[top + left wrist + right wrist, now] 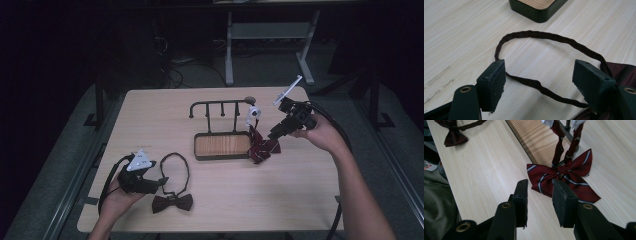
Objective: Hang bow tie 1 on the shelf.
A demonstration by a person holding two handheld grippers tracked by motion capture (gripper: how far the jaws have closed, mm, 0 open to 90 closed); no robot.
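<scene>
A dark maroon bow tie point(172, 202) lies on the table near the front left, its thin strap point(176, 166) looped out toward the rack. My left gripper point(162, 182) is open just left of it. In the left gripper view the strap point(544, 36) curves past the left gripper point(539, 82) and its lower run lies between the jaws, untouched. A red striped bow tie point(262, 147) hangs by its straps from the right end of the rack point(220, 103). My right gripper point(275, 134) is open beside it; the right gripper point(540, 187) is just short of the striped bow tie point(564, 178).
The rack stands on a dark tray base with a wooden insert point(222, 145) at the table's middle; its corner point(536, 11) lies beyond the strap. Bare tabletop surrounds both ties. Table legs and cables lie on the dark floor behind.
</scene>
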